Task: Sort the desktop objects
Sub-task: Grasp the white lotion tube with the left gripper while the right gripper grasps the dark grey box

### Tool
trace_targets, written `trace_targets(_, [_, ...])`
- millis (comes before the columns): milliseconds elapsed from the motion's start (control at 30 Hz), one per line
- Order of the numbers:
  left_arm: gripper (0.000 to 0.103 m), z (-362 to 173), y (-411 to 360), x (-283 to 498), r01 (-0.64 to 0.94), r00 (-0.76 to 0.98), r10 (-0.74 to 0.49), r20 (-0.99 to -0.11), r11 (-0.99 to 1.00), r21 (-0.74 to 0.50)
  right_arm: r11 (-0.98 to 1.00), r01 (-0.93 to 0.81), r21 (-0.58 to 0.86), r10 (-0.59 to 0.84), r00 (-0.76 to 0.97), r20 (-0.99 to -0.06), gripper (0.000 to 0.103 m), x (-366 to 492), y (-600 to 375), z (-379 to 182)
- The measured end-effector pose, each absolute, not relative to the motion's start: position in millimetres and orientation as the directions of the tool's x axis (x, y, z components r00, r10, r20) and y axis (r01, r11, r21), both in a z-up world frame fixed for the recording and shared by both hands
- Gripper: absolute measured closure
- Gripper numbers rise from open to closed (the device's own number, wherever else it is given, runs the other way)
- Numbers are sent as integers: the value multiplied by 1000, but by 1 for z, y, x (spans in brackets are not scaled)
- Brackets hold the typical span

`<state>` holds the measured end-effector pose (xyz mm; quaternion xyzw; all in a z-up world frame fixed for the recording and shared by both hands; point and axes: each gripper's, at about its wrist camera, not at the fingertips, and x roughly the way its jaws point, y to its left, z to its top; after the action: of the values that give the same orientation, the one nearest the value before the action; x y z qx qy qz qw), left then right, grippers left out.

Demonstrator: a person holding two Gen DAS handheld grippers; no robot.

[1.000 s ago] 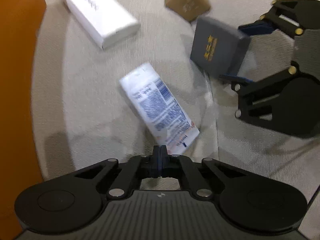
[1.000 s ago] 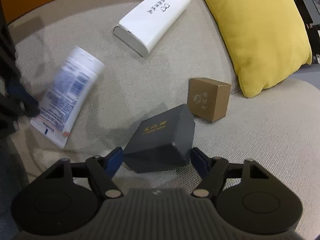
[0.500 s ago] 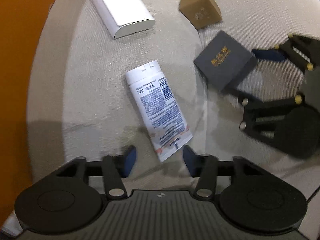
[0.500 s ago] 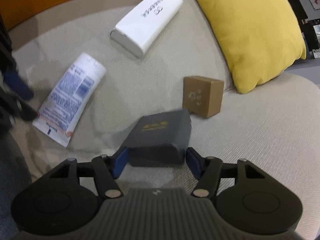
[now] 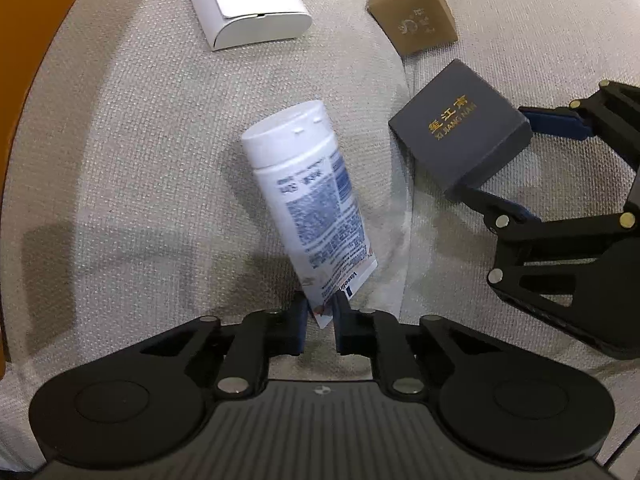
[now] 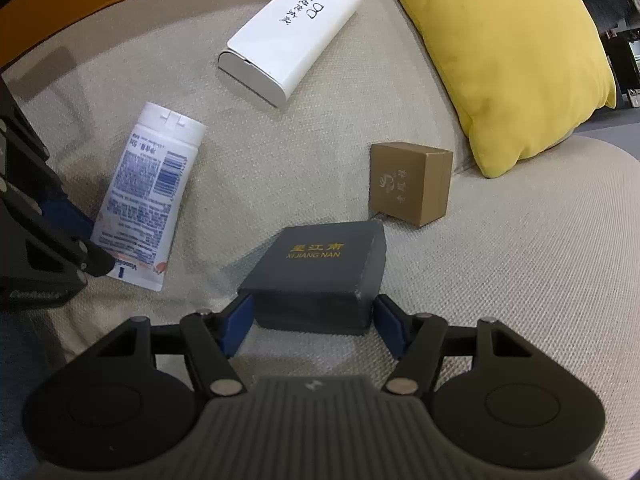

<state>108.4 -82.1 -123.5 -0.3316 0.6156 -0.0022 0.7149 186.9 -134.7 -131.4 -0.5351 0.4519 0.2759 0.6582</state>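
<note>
Beige woven sofa cushions [image 5: 140, 160] carry everything, with an orange backrest [image 5: 24, 80] along one edge and a yellow pillow [image 6: 500, 52] leaning at the far side in the right wrist view.

On the left, the left claw [image 5: 321, 312] is closing on the flat crimped tail of a white lotion tube [image 5: 312, 200]; its blue pads sit nearly together with only that thin tail edge between them, and they appear to pinch it. The tube's long axis runs away from the claw, its white cap end pointing up and a little to the left in the left wrist view, toward a white case [image 5: 244, 4] that lies well apart near the orange backrest. The cap end looks raised off the fabric, though the frames do not settle this.

The right claw [image 6: 312, 322] stands fairly wide, its blue pads clamped against the two opposite sides of a dark grey box [image 6: 320, 276] with gold lettering. The box sits tilted, its lettered top facing up and toward the camera, its far corner pointing at a small brown box [image 6: 408, 184] just beyond it. The brown box stands on the cushion near the pillow's lower corner.

The white case lies flat, its long axis slanting from the tube's side toward the pillow.
</note>
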Motion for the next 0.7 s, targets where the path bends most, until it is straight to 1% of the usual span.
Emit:
trace_targets(33, [91,-122,-81,108,-404,247,-416,-875,777,-483,273,-844,-461,-122,445,-887,43,187,-135,-132])
trace_targets(67, [92,-120,-80,107,-403,252,-419,-872,774,-488,274,-842,-464,-123,448,-886,44,186,-134,-131])
trace_targets(167, [94,-108,-76,106,-379,268,-410,-872,787,-486,299,-841,-450,-109,438,-892,52,186,-136,-127])
trace_targets(233, [96,-98,-71,103,-358,282,-403,-870,797,-486,330,-840,-430,-92,425,-901,63,186,-138,-120])
trace_targets(333, [98,-80,-63,99,-333,304,-374,-876,820,-466,391,-842,-372,-57,382,-923,73,187,-142,-110])
trace_targets(433, [99,-63,-52,99,-314,353,-341,-871,834,-454,408,-836,-366,-47,381,-923,75,185,-142,-106])
trace_targets(467, [99,-57,-48,99,-311,371,-334,-866,834,-455,407,-834,-373,-49,387,-921,75,185,-141,-106])
trace_targets(533, [99,-49,-43,101,-299,389,-315,-866,846,-442,402,-830,-388,-55,401,-914,72,184,-139,-106])
trace_targets(567, [99,-47,-43,106,-294,396,-305,-866,851,-435,393,-831,-392,-55,405,-913,68,185,-137,-107])
trace_targets(600, [99,-43,-43,109,-286,403,-297,-866,857,-427,384,-832,-400,-58,411,-910,56,185,-135,-107])
trace_targets(633, [99,-41,-37,113,-279,413,-284,-865,865,-417,373,-834,-406,-55,417,-907,48,185,-133,-107])
trace_targets(700, [99,-33,-34,123,-265,443,-247,-862,883,-388,366,-841,-400,-54,410,-911,43,186,-130,-108])
